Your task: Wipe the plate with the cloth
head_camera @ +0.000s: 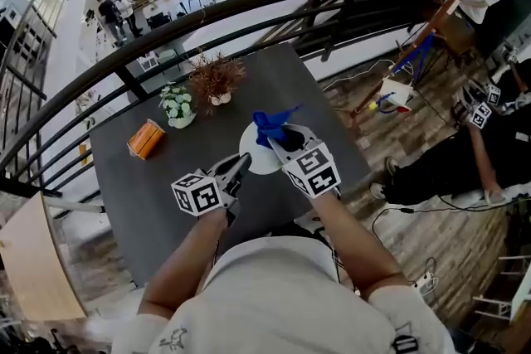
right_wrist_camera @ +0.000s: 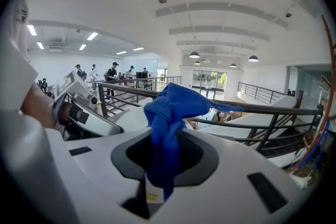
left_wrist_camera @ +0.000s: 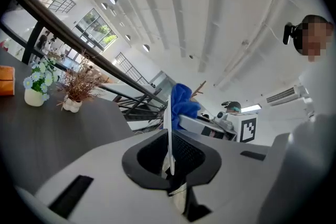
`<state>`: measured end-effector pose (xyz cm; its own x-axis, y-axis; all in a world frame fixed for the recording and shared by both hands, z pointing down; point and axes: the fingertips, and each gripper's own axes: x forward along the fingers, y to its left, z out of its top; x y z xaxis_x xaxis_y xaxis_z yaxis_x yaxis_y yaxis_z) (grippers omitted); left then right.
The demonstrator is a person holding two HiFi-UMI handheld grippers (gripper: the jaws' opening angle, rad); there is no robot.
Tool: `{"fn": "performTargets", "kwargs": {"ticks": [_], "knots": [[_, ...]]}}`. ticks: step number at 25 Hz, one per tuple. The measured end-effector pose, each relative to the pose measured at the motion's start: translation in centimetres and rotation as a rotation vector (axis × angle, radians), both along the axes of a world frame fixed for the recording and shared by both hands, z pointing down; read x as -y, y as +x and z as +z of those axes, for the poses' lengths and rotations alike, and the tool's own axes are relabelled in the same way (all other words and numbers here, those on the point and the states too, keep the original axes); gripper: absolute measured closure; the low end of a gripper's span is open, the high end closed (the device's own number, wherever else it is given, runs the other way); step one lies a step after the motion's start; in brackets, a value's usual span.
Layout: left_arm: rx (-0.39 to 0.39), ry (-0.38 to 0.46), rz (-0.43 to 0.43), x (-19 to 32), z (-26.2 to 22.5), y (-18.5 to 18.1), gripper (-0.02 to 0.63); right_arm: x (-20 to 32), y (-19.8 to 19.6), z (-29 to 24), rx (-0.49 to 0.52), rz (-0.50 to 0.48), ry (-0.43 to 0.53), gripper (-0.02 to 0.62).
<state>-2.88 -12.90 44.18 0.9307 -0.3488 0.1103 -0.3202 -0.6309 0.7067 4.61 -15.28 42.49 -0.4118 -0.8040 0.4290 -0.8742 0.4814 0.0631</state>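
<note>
- Fingers of the left gripper are pressing almost together on the rim of the round white plate. The plate is showing there edge-on, as a thin upright line running away from them.
- Fingers of the right gripper are clamping shut on the bunched blue cloth, whose loose end is spilling up and forward past their tips.
- In the head view the plate is being held up above the dark grey counter, not resting on it. The left gripper is gripping its near-left rim.
- The cloth is hanging just beside the plate's far-right rim, with the right gripper close behind it. I cannot tell whether cloth and plate are touching.
- The plate's faces are looking out to either side of the left fingers, and the cloth is lying off its right face. So the wipe will probably fall to the right hand, bringing the cloth leftward onto that face while the left hand is steadying the rim.
- Well apart, toward the counter's far side, an orange box, a white pot of pale flowers and a dried brown plant are standing. A black railing is curving beyond them.
</note>
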Motion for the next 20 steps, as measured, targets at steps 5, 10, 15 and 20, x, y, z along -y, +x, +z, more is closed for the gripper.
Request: {"fn": "performTargets", "kwargs": {"ticks": [5,10,15,20], "knots": [[-0.022,0.041,0.011,-0.4,-2.2,0.3,0.586,-2.4,-3.9,-2.3,0.026,-0.077,0.049,0.514],[-0.054,0.028,-0.032,-0.2,-3.0,-0.8,0.588,-4.8,-5.2,-1.2,0.062,-0.106,0.014,0.514],[-0.086,0.009,-0.063,0.1,-3.3,-1.8,0.588,-6.6,-4.3,0.9,0.018,-0.116,-0.066,0.514],[-0.067,0.039,-0.020,-1.1,-2.8,-1.1,0.588,-5.9,0.8,1.0,-0.016,-0.007,-0.067,0.514]]}}
